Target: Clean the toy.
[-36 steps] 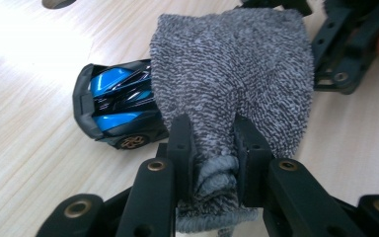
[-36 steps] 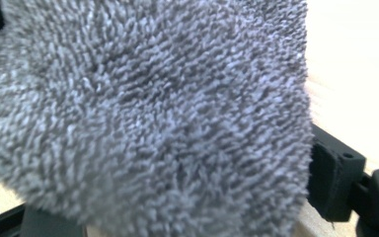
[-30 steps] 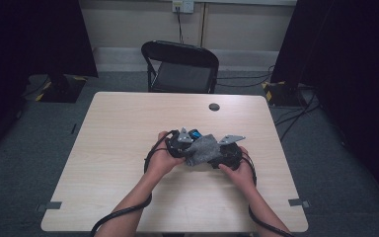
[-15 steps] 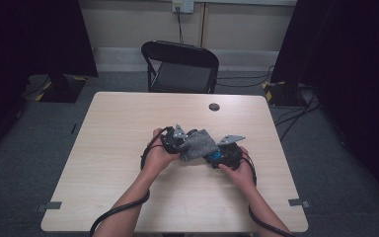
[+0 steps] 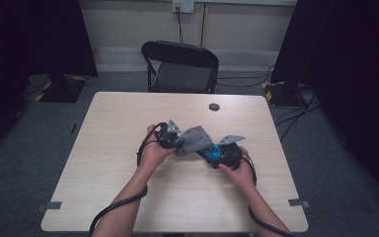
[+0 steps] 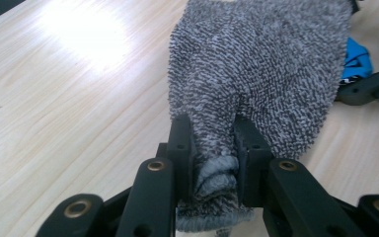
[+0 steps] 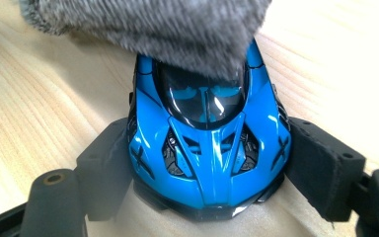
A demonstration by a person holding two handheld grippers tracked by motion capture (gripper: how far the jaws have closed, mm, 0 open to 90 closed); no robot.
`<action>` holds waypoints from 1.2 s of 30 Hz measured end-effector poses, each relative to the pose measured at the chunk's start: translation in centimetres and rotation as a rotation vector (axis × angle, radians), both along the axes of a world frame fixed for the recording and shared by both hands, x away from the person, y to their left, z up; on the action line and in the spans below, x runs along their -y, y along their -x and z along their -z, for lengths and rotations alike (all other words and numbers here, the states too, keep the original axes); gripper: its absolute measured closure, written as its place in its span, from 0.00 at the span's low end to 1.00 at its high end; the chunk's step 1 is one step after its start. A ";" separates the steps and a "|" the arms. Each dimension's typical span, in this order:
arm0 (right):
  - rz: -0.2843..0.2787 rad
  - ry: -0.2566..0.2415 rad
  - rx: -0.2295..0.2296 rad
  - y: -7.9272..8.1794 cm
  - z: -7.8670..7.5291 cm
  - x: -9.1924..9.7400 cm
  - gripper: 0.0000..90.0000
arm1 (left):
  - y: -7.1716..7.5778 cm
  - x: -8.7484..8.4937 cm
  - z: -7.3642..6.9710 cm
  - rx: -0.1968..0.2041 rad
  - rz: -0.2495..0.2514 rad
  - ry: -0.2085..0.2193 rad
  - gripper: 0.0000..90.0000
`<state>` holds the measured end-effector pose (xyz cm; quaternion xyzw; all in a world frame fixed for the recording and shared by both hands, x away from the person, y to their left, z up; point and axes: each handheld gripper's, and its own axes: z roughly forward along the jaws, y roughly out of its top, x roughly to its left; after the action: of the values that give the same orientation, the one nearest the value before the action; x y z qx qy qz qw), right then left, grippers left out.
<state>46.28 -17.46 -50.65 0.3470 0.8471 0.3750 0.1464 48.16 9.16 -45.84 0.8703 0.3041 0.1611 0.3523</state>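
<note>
Blue toy sports car [image 7: 208, 143] clamped across its flanks between both jaws of the right gripper [image 7: 208, 163], glossy paint, dark tinted canopy, black vents and a black cross mark on each side near the jaws, far end pointing away from the jaws and hidden under cloth

Grey terry cloth [image 6: 256, 74] pinched in a bunched fold between the narrowly set jaws of the left gripper [image 6: 212, 148], looped speckled pile, smoother hem squeezed at the pads, rest fanning out ahead of the jaws and draping over the car's far end; sliver of blue just past the cloth's right edge, ahead and to the right of those jaws

From the high view: left gripper [image 5: 170, 137] and right gripper [image 5: 223, 152] facing each other near the middle of the light wooden table [image 5: 103, 148], cloth [image 5: 193, 139] bridging them, car [image 5: 211, 153] at the right gripper's tips

Bare tabletop behind both grippers and out to either side, edges well apart from the jaws; small dark round disc [image 5: 214, 106] far beyond the jaws near the far edge; black folding chair [image 5: 180, 66] beyond that edge
</note>
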 end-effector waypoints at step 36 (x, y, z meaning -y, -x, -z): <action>0.000 0.000 0.000 0.0 0.0 0.0 0.26 | -1.1 -4.7 0.2 0.005 -0.149 0.037 0.81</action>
<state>46.28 -17.46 -50.65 0.3468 0.8471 0.3750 0.1465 49.25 13.82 -46.09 0.8384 0.3699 0.1831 0.3560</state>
